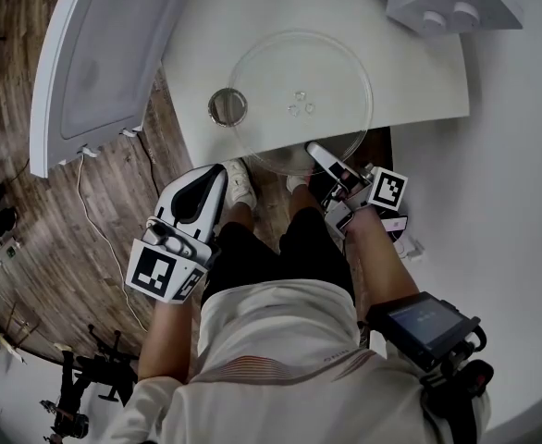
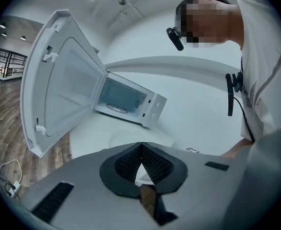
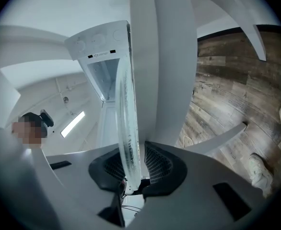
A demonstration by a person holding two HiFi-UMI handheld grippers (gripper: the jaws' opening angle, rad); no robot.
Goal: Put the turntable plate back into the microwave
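Observation:
The clear glass turntable plate (image 1: 301, 91) lies flat on the white table (image 1: 419, 81), its near rim hanging over the front edge. My right gripper (image 1: 315, 151) reaches level onto that rim. In the right gripper view the plate's edge (image 3: 123, 104) runs between the two pads (image 3: 155, 164), which press on it, so the gripper is shut on the plate. My left gripper (image 1: 217, 172) hangs below the table's front edge, left of the plate; its pads (image 2: 152, 164) meet at the tips with nothing between them. The white microwave (image 2: 126, 102) stands open at the table's far end.
The microwave door (image 1: 95, 54) swings wide out to the left, past the table's edge. A small round metal-rimmed object (image 1: 227, 107) sits on the table just left of the plate. The knob panel (image 1: 447, 12) is at the top right. A white cable (image 1: 91, 220) trails over the wooden floor.

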